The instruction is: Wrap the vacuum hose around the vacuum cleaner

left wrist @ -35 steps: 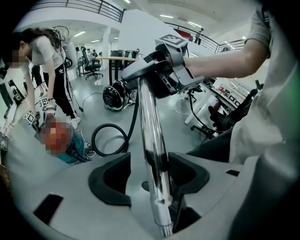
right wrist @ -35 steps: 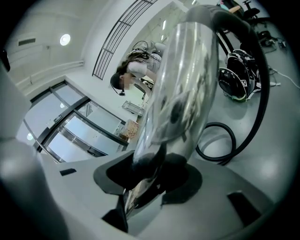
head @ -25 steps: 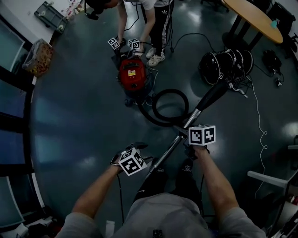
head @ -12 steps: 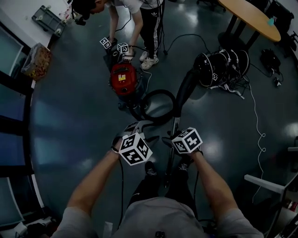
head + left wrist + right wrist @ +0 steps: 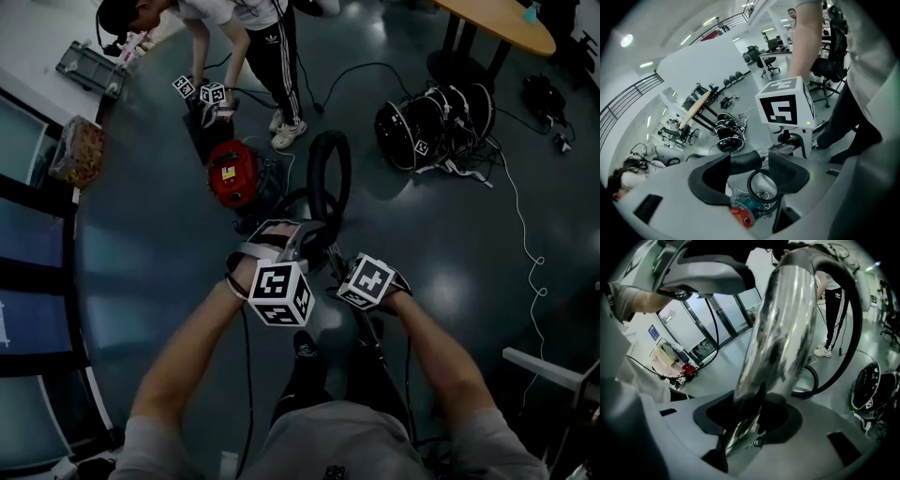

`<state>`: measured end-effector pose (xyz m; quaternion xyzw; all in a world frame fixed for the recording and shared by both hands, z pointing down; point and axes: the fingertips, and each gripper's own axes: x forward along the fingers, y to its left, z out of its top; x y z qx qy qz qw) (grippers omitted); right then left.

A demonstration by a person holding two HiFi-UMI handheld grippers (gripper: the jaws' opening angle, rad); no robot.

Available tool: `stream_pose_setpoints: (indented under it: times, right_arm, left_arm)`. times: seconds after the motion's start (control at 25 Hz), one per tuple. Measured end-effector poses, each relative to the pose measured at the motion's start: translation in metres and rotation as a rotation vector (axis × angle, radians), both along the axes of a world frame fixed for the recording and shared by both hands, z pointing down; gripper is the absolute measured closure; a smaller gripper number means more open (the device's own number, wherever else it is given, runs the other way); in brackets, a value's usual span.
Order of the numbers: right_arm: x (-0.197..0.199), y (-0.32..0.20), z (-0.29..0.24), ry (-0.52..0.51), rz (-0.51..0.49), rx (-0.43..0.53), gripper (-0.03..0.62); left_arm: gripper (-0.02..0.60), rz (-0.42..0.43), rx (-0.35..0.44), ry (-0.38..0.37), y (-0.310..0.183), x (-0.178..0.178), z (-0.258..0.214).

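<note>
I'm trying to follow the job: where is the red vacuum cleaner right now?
In the head view the red vacuum cleaner stands on the floor left of centre, near another person's white shoes, the looped black hose to its right.

No words or numbers are legible. The vacuum cleaner carries a label too small to read. Small print on the metal tube is blurred.

Black hose end spans parted fingers (red vacuum cleaner below).

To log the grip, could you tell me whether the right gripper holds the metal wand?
Yes, the right gripper is shut on the shiny metal wand.
</note>
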<state>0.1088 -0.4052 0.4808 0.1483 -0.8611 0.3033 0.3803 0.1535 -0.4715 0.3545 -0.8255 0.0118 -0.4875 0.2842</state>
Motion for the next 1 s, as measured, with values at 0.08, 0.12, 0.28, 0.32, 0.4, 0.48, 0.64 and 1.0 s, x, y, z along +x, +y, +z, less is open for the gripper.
stream_pose_setpoints:
  times: [0.08,0.12,0.28,0.32,0.4,0.48,0.64,1.0]
  right_arm:
    - [0.01,0.004,0.003,0.026,-0.058,0.005,0.424]
    - [0.015,0.006,0.004,0.041,-0.087,0.006,0.424]
    - [0.031,0.021,0.01,0.11,-0.219,0.002,0.424]
    - [0.036,0.024,0.01,0.126,-0.253,0.003,0.424]
    - [0.045,0.027,0.009,0.149,-0.309,0.012,0.426]
    - [0.052,0.029,0.007,0.164,-0.348,0.02,0.427]
    - [0.065,0.031,0.002,0.189,-0.377,0.011,0.427]
    - [0.079,0.025,-0.009,0.228,-0.387,-0.009,0.426]
  left_arm:
    - [0.304,0.036,-0.003,-0.074,0.003,0.008,0.006]
    - [0.288,0.051,-0.014,-0.11,0.005,0.011,0.008]
    - [0.273,0.082,-0.063,-0.174,0.019,0.022,0.007]
    - [0.273,0.089,-0.067,-0.182,0.022,0.026,0.005]
    - [0.273,0.118,-0.071,-0.227,0.026,0.031,0.006]
    - [0.273,0.161,-0.073,-0.308,0.031,0.029,0.014]
    - [0.273,0.215,-0.098,-0.443,0.04,0.027,0.028]
    - [0.273,0.327,-0.153,-0.589,0.025,0.031,0.052]
